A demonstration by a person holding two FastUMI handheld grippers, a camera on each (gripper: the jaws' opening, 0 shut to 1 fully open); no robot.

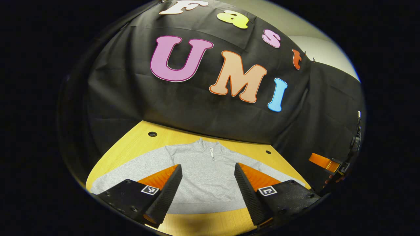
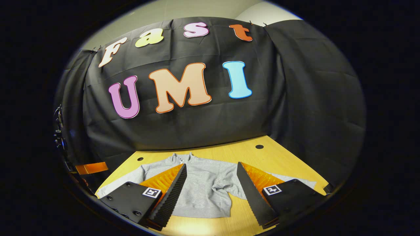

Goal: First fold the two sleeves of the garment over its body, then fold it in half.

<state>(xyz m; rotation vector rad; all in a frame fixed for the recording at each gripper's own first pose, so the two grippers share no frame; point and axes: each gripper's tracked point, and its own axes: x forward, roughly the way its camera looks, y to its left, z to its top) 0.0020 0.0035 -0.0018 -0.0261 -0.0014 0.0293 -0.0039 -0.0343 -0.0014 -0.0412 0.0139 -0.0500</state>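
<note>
Both the left gripper (image 1: 208, 183) and right gripper (image 2: 211, 185) hung with jaws spread and empty above the grey garment (image 1: 206, 173), which lay flat on the wooden table (image 1: 144, 137) ahead of their fingers, sleeves outspread, presumably awaiting the first sleeve fold.

Table: yellow wooden top (image 1: 137, 144), also in the right gripper view (image 2: 279, 160).
Holes: dark round ones in the tabletop, near the back edge (image 1: 152, 134) (image 1: 268, 152) (image 2: 259, 147).
Wall: black creased cloth (image 1: 183, 108).
Background: pale surface above the cloth, perhaps the room's wall (image 1: 315, 49).
</note>
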